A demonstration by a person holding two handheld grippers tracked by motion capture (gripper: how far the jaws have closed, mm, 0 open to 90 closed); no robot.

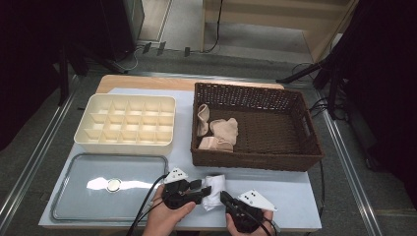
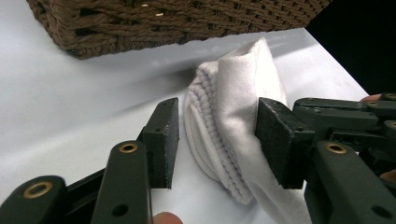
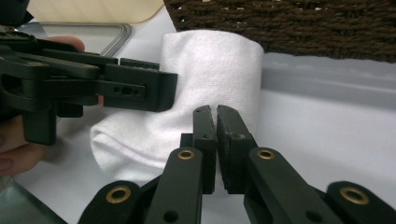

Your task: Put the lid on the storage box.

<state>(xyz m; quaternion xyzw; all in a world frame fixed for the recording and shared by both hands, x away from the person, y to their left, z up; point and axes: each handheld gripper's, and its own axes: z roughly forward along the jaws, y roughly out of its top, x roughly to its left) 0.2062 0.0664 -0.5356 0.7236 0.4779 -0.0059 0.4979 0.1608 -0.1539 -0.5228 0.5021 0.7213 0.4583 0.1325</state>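
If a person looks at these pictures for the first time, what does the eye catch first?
First, the white sock at the near table edge, between the left gripper and the right gripper. The left fingers stand open around it; the right are closed on it. Behind stands the brown wicker basket with beige socks.

Recording lab, dark stands (image 1: 74,59), floor cables (image 1: 147,48)

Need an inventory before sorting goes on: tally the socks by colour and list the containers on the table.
White sock, between the left gripper and right gripper: 1
Beige socks in the wicker basket: 3, as far as can be told
Wicker basket: 1
Divided cream organiser: 1
Grey tray: 1
Total: 7
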